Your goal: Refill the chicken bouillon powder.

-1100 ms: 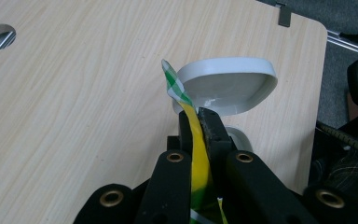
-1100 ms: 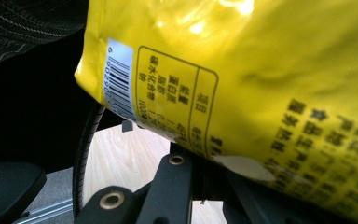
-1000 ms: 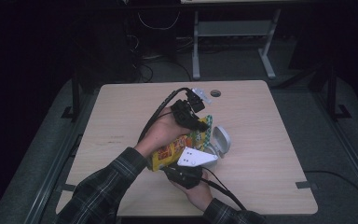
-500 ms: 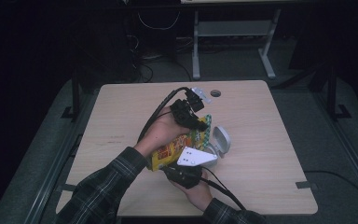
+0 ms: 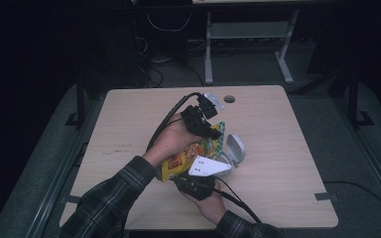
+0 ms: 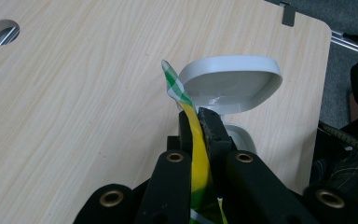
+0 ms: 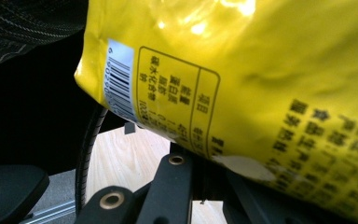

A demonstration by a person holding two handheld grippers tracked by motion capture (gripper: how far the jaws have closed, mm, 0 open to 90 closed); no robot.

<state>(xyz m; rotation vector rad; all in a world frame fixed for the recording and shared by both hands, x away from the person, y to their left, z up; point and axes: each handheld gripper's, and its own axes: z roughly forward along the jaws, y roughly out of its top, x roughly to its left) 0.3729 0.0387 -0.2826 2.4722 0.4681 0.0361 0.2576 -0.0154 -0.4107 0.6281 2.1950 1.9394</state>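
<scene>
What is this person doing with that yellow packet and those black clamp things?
A person at a wooden table holds a gripper in each hand, both on a yellow snack bag. The left gripper is shut on the bag's green-checked top edge. The right gripper holds it lower down; whether its jaws are closed is hidden. Beside the bag sits a small grey container with its lid open. Possibly they mean to open or empty the bag there.
</scene>
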